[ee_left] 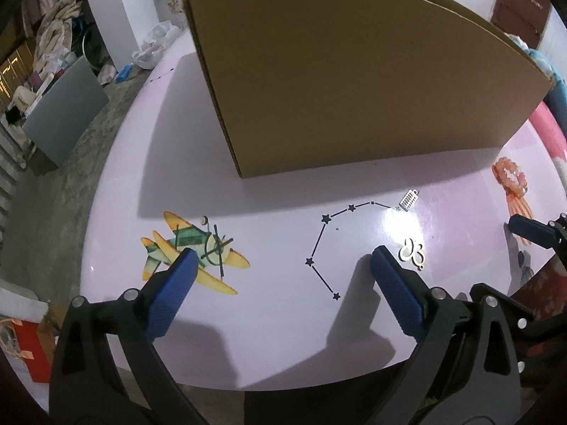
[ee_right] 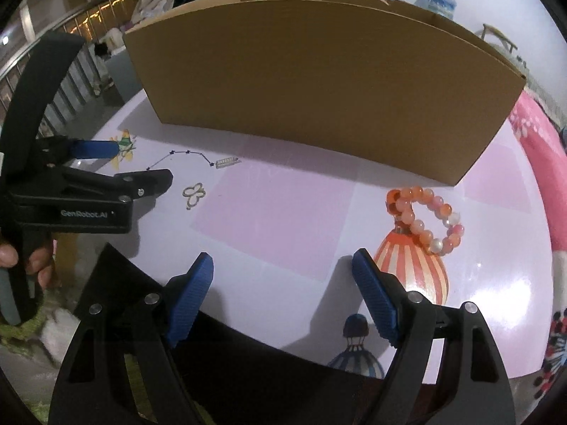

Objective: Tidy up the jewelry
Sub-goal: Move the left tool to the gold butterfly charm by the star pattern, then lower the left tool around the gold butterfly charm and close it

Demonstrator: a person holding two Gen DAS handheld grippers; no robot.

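Both grippers low over the desk [ee_left: 269,336] now, nothing picked up yet, so we're at the approach stage w/ all the jewelry loose on the pale top in front of the cardboard box [ee_left: 354,81]. Left gripper [ee_left: 283,262] spread wide & empty, its right pad just beside the gold butterfly charm [ee_left: 411,252], charm lying outside the gap, not between the pads. Small silver comb-like piece [ee_left: 408,201] sits a bit further on, nearer the box. Right gripper [ee_right: 283,265] also spread wide, empty, w/ the orange & white bead bracelet [ee_right: 427,217] lying flat ahead and off to the right of its right pad, close to the box wall, on a printed balloon picture. Person's hand [ee_right: 21,258] on the left tool's handle shows at the edge. Next move, I'd say: each gripper has to shift right so its piece sits between the pads, then come down to the surface. Charm is thin & flat, likely tricky to pinch off a glossy top; bracelet looks the easier grab, then over the box rim
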